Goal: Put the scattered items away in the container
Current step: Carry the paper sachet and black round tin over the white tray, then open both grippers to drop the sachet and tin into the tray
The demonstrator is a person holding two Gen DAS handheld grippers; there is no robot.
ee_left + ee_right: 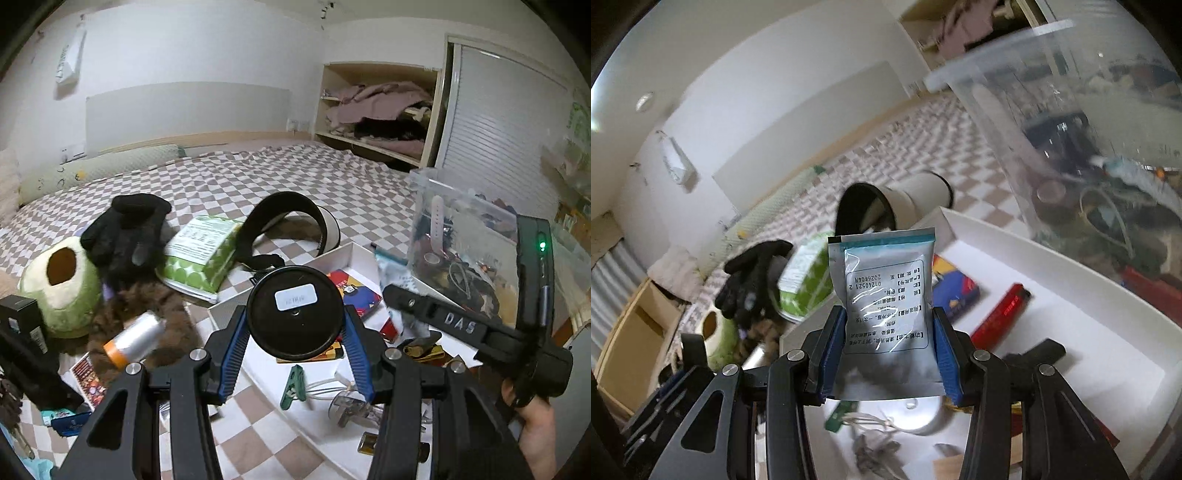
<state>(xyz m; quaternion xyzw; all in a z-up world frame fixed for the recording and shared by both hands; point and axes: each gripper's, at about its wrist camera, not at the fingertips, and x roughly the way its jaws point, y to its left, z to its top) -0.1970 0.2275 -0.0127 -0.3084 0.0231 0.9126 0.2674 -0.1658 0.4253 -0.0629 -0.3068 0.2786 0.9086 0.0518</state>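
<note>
The left hand-held gripper (294, 325) is closed on a round black lid (294, 313) with a white label, its blue pads pressed to the disc's left and right edges. The disc is held up over the near-left corner of a shallow white tray (354, 254) that lies on the checked bed (229, 177).

The right hand-held gripper (889, 347) grips a silvery sachet (886, 291) printed with black text; the pads clamp its lower sides and the sealed top stands up beyond the fingertips. It is held above the tray (1052, 295), with the clear plastic container (1071, 110) just to the right and farther off. In the left wrist view this gripper (391, 295) reaches in from the right, a person's hand (535, 417) on its handle, with the container (461, 236) just beyond it, already holding a jumble of small things.

Still in the tray are a colourful card box (352, 291), a red lighter (1001, 314), a green clip (293, 382) and some cable. To the left on the bed lie a black glove (125, 229), a green dotted packet (199, 258), an avocado plush (59, 284), a silver and orange tube (133, 339) and, farther off, a black-and-white visor (295, 218).
</note>
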